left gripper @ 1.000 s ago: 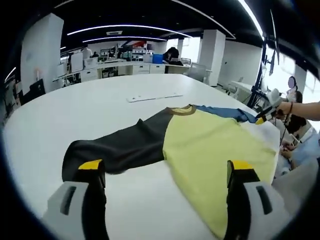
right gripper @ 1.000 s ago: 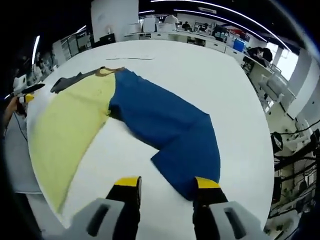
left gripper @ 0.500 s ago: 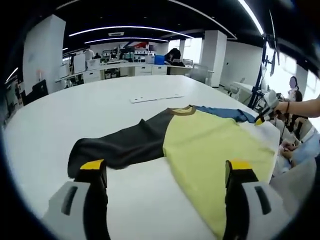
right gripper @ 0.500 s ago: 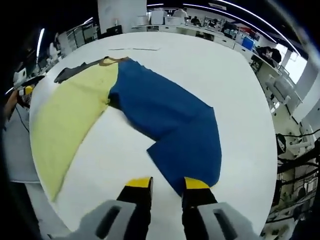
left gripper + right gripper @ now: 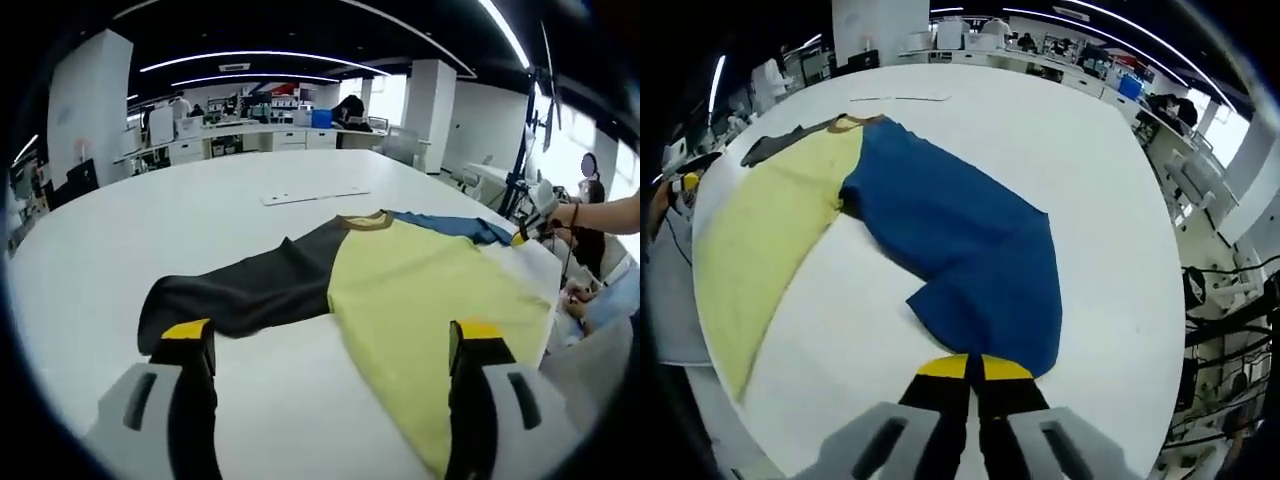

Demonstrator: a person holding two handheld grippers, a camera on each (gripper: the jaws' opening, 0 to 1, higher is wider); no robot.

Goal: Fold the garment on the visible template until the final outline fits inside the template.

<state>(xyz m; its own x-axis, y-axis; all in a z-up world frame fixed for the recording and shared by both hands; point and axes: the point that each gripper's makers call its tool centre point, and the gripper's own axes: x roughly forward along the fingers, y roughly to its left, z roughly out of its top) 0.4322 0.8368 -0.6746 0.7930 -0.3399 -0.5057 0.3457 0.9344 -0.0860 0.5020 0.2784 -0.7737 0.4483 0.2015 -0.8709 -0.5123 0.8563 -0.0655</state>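
A shirt lies flat on the white table [image 5: 200, 215], with a yellow body [image 5: 430, 300], a dark grey sleeve [image 5: 240, 290] and a blue sleeve [image 5: 445, 225]. My left gripper [image 5: 330, 340] hovers open over the table in front of the grey sleeve's cuff and the yellow hem, holding nothing. In the right gripper view the blue sleeve [image 5: 960, 240] spreads toward me from the yellow body [image 5: 770, 230]. My right gripper [image 5: 975, 367] is shut on the blue sleeve's cuff edge. The right gripper [image 5: 522, 238], held by a hand, also appears at the table's far right edge.
A thin white strip [image 5: 315, 196] lies on the table beyond the collar, also seen as a white strip [image 5: 900, 98]. Desks, chairs and people fill the office behind. The table edge [image 5: 1140, 330] drops away close to my right gripper.
My right gripper's jaws have closed from wide apart onto the blue sleeve's cuff, and the cuff has shifted slightly. The left gripper has stayed open and almost still.
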